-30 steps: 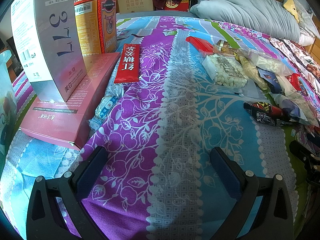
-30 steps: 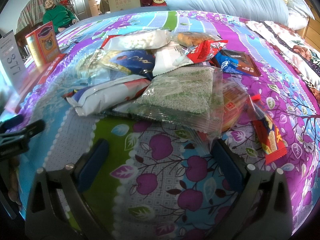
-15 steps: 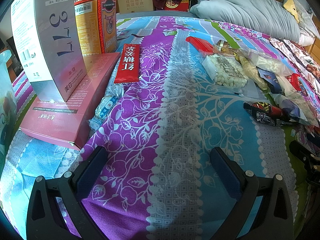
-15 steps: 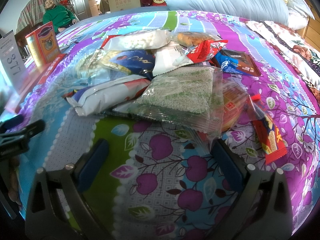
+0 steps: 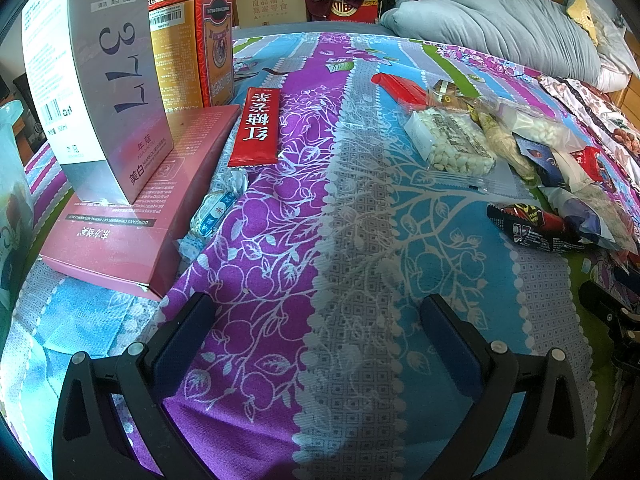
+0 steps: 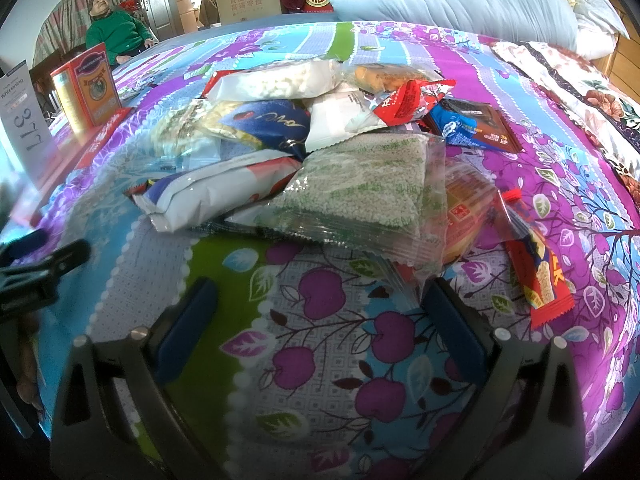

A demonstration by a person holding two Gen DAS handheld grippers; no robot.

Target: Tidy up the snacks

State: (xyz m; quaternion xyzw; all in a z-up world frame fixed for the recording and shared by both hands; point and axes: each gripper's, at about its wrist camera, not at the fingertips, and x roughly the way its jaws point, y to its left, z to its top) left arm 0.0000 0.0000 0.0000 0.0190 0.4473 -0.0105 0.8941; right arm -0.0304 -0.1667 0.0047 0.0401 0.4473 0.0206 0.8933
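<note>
Meanwhile both grippers, left gripper (image 5: 316, 320) and right gripper (image 6: 318, 304), hover agape.

Left gripper (image 5: 316, 332): jaws spread wide, nothing between them, over a purple, grey and blue patterned bedspread (image 5: 352, 248). Left side: flat pink box (image 5: 132, 220) lying on the bedspread, with a tall white "Whitening" carton (image 5: 100, 80) standing on it and an orange-red box (image 5: 192, 48) upright behind; a blue-white wrapped candy (image 5: 214, 212) just beside the pink box, and a long red sachet (image 5: 258, 128) lying flat near it. Right side: clear pack of white pieces (image 5: 452, 142), red packet (image 5: 400, 86), black-red wrapper (image 5: 532, 228); grey pillow (image 5: 500, 28) beyond.
</note>
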